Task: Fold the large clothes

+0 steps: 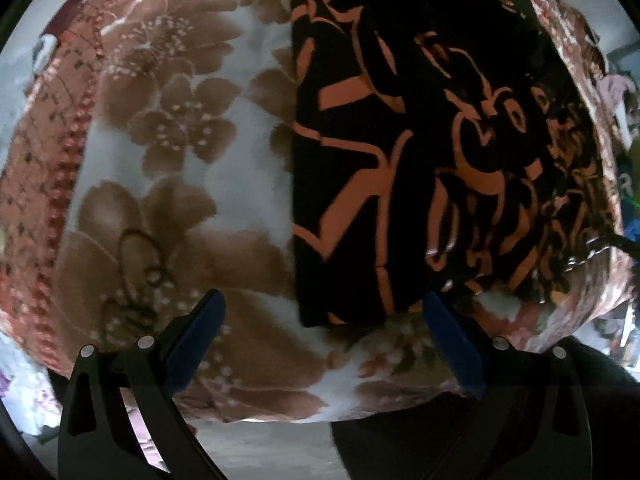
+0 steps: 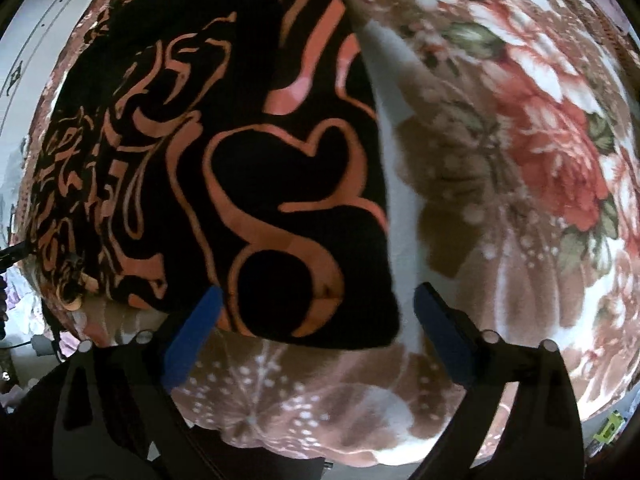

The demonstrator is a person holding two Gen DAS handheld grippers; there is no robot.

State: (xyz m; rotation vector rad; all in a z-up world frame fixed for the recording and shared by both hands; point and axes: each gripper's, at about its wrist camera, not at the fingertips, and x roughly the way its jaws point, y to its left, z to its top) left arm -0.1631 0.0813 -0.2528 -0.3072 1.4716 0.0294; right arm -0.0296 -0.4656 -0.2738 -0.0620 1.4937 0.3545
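On the floral blanket (image 1: 168,128) the black-and-orange garment (image 1: 420,152) lies as a folded strip, its near short edge facing both tools. Under the left gripper (image 1: 324,316), spread and empty, sits its left near corner; under the right gripper (image 2: 316,308), also spread and clasping nothing, its right one. Each hand looks equally near its own corner.

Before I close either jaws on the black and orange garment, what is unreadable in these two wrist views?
- Black and orange garment: its far end runs off the top edge in both views, so its type and full extent are unknown.
- Number of folded layers: the near edge is dark and blurred.
- Floral blanket under the garment: hidden by it.
- Small items at the right rim, left wrist view: too small and distorted.
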